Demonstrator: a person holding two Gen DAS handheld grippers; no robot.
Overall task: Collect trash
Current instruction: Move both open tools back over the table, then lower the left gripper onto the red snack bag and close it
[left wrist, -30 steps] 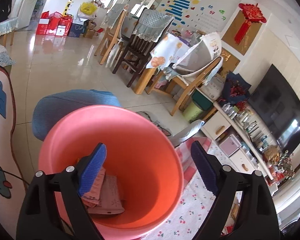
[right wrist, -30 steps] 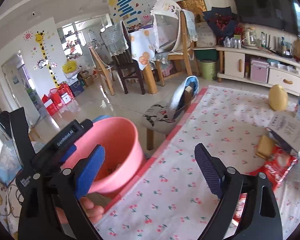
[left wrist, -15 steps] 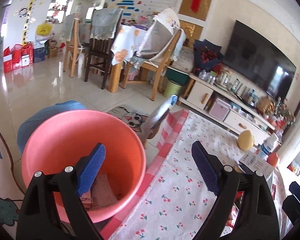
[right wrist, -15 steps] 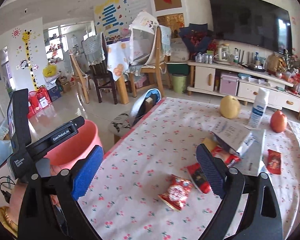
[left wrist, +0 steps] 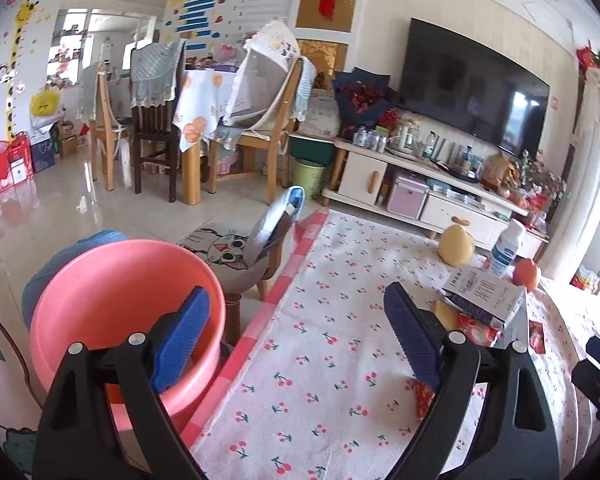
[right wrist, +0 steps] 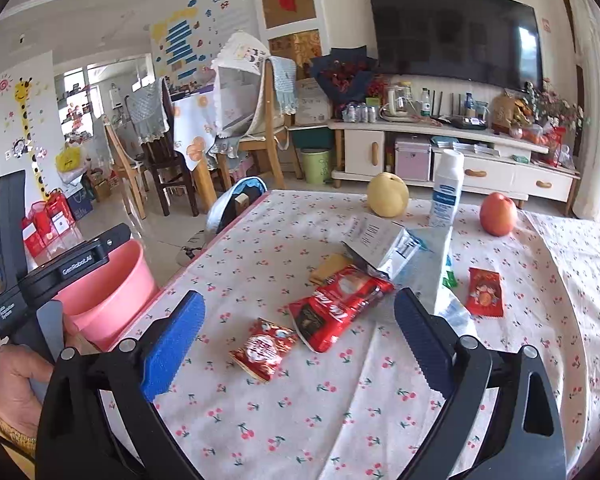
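Standing wide with nothing between its blue pads, the left gripper (left wrist: 296,344) looks over the edge of the cherry-print surface (left wrist: 332,360), its left finger in front of the pink bucket (left wrist: 116,300) that sits just off the surface's edge. The right gripper (right wrist: 296,344) is likewise spread wide and empty above the cloth. Ahead of it lie a small red snack packet (right wrist: 264,346), a larger red wrapper (right wrist: 340,306) just beside it, a torn grey-white carton (right wrist: 380,244) and a small red envelope (right wrist: 485,292). Farther back stand a yellow pear (right wrist: 388,199), a white bottle (right wrist: 446,188) and an orange fruit (right wrist: 498,214).
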